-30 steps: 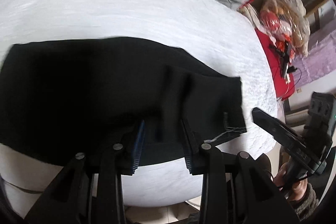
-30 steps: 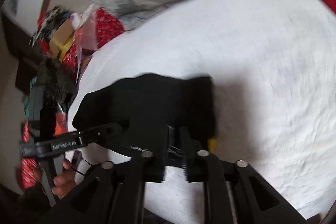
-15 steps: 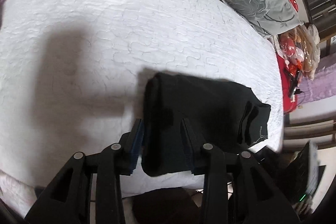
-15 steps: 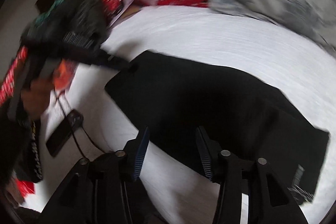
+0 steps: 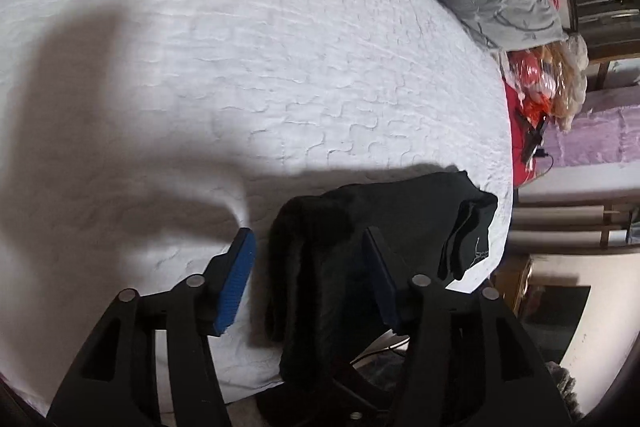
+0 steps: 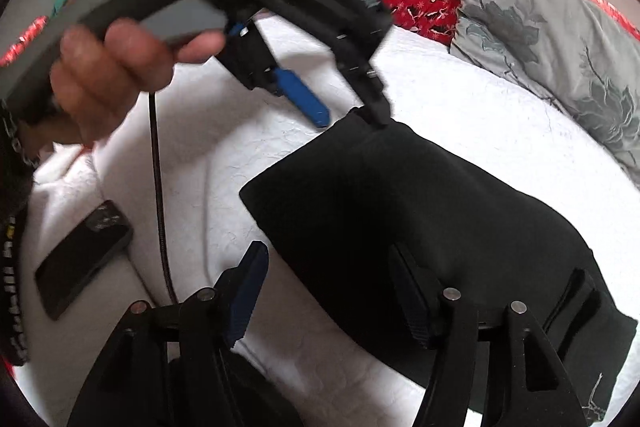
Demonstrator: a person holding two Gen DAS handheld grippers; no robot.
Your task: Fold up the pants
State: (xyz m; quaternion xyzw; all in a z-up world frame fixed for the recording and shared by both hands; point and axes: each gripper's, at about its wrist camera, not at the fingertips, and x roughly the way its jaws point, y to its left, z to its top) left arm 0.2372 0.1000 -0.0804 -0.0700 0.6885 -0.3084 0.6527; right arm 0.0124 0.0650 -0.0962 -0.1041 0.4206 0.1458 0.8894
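Pants (image 6: 420,219): black, folded into a compact rectangle, flat on the white bed (image 5: 280,67) near its front edge.
Step, as judged: fold essentially made; release and tidying in hand.
Left gripper (image 5: 308,263): jaws apart, straddling the thick folded edge, nothing clamped.
Right gripper (image 6: 332,291): jaws apart over the near edge, gripping nothing.
Next move, as judged: press or square the folded edges, or lift both grippers clear without dragging cloth.
Containers: none visible.
Also present: phone (image 6: 84,259) and black cable (image 6: 158,187) on the bed; grey pillow (image 6: 560,39) at its head.
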